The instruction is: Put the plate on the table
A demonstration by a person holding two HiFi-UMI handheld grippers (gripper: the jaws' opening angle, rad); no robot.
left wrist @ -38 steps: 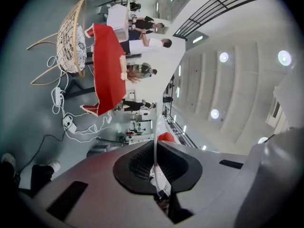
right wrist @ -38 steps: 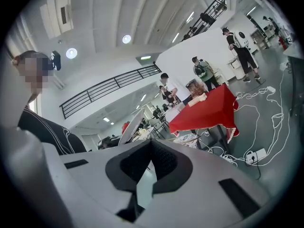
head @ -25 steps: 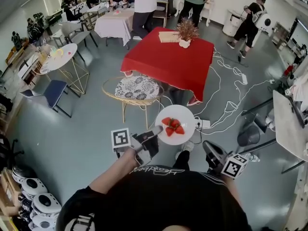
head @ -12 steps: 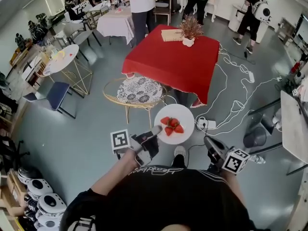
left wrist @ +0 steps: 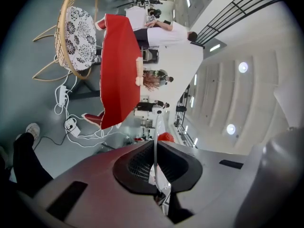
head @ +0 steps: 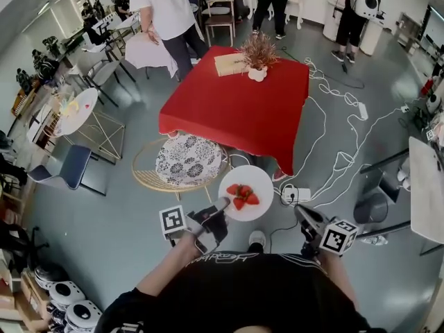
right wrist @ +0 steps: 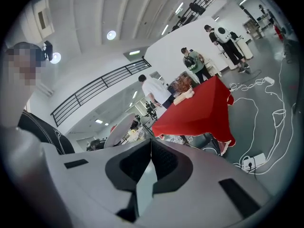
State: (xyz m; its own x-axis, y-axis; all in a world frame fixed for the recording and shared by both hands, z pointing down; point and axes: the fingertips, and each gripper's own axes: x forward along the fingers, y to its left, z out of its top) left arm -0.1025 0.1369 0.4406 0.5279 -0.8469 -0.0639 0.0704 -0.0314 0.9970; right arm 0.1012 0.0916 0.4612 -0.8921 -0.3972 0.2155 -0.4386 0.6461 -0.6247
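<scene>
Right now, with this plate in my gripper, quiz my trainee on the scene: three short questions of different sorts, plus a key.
1. True or false: the plate already rests on the red table.
2. What lies on the plate? A: bread rolls. B: strawberries. C: grapes.
3. Which gripper pinches the plate's rim?
Key: 1 false, it is held in the air short of the table; 2 B; 3 the left gripper.

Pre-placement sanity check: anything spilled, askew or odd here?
Nothing spilled: the red strawberries sit on the round white plate, which the left gripper pinches by its rim alone. One oddity: white cables sprawl loose over the grey floor beside the red-clothed table, a likely trip hazard.
</scene>
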